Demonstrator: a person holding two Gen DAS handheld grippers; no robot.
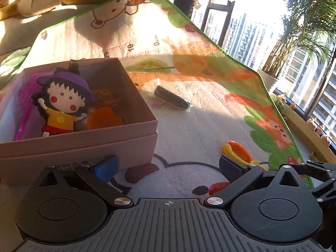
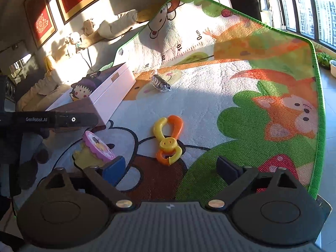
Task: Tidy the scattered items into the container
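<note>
Right tool (image 2: 170, 166) jaws wide apart, empty; yellow-orange clip toy (image 2: 168, 139) just ahead, between fingers

A cartoon-print play mat (image 2: 241, 96) with a green edge and a printed ruler strip (image 2: 178, 48) covered the surface; sun and shadow fell across it. Two red framed pictures (image 2: 61, 4) hung on the wall behind. Below them a cream plush toy (image 2: 117, 24) lay along a ledge, with a small figurine (image 2: 73, 40) near it. Tall windows (image 1: 247, 21) showed high-rise buildings outside. A leafy potted palm (image 1: 302, 21) stood by the glass.
</note>
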